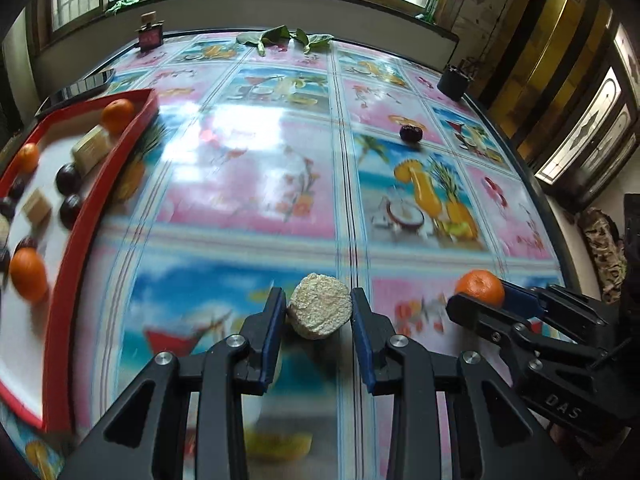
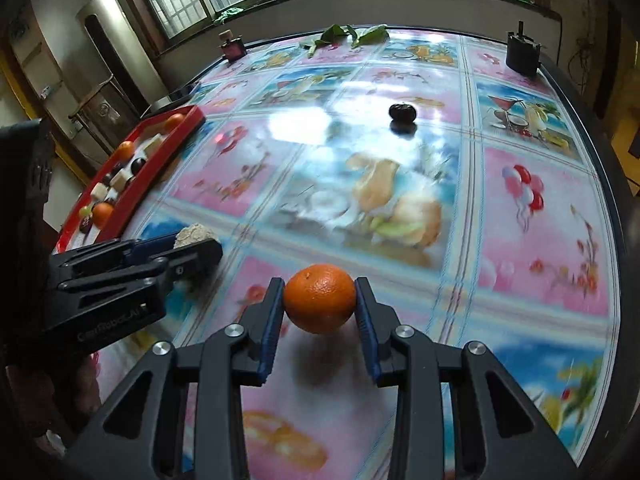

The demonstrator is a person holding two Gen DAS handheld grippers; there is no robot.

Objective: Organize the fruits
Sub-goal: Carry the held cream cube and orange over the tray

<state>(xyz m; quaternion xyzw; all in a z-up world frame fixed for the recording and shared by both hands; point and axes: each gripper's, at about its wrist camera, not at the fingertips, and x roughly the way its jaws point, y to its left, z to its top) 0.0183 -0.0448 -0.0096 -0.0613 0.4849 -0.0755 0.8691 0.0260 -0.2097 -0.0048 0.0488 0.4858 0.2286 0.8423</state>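
Observation:
My left gripper [image 1: 319,312] is shut on a pale crumbly round cake [image 1: 320,310], held above the table. It also shows in the right wrist view [image 2: 196,244]. My right gripper [image 2: 319,300] is shut on an orange [image 2: 320,298], seen too in the left wrist view [image 1: 480,288]. A red tray [image 1: 100,184] at the left holds several oranges, dark plums and pale blocks. A dark plum [image 1: 411,133] lies alone on the far table, also in the right wrist view [image 2: 402,112].
The table wears a glossy fruit-print cloth [image 1: 248,184]. At the far edge stand a perfume bottle [image 1: 150,34], green leaves [image 1: 280,38] and a black cup [image 1: 454,80]. A dark phone-like slab [image 1: 86,84] lies behind the tray.

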